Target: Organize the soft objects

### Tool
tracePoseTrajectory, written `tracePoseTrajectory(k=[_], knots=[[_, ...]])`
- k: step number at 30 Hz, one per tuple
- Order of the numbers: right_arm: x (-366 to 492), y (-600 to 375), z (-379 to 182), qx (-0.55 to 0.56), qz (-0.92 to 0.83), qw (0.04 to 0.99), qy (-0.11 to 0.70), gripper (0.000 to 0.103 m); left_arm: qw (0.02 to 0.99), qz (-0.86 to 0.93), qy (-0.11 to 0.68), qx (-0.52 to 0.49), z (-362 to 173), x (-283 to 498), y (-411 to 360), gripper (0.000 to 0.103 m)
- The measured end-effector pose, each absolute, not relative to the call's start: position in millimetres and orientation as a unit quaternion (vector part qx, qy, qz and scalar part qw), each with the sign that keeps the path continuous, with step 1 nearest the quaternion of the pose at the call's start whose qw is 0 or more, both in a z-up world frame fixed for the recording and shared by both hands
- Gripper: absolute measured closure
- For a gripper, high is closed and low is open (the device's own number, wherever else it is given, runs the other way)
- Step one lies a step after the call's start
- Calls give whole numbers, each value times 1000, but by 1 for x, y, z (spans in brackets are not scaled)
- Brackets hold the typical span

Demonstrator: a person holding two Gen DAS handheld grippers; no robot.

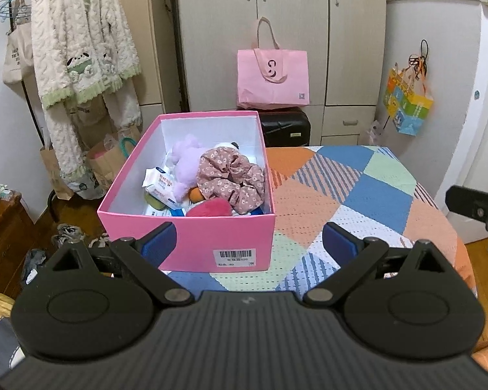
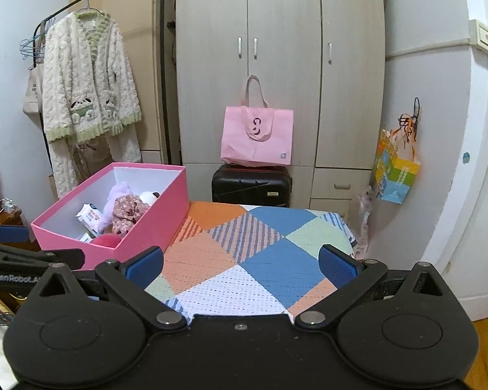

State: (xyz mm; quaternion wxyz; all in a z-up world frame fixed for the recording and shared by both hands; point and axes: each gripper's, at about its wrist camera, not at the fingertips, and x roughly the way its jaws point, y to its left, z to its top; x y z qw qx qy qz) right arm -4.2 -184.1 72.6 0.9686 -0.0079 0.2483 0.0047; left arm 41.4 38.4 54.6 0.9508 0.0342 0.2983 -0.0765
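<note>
Pink box (image 1: 192, 237), lid off, on patchwork cover (image 1: 358, 195), at 11 o'clock from the left gripper (image 1: 249, 243) (jaws spread wide, holding nothing). Contents: floral scrunchie (image 1: 232, 177), lilac plush (image 1: 187, 162), red cushion (image 1: 210, 208), tissue packs (image 1: 161, 185). Right gripper (image 2: 242, 263): jaws apart, empty, over bare cover; box at 10 o'clock.

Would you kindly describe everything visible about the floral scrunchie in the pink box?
The floral scrunchie is dusty-pink gathered fabric printed with small pale flowers, bunched into a puffy ring. It lies on top of the pile inside the open pink box, toward its right wall, resting against the lilac plush and above a red plush item. Neither gripper touches it.
</note>
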Motion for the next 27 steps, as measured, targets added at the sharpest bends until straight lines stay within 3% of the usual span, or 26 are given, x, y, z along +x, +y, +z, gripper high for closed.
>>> tracePoseTrajectory(k=[27], knots=[[-11,-183,56,-8,2,972,236,0,962,-55,261,53,46,34,41,6]])
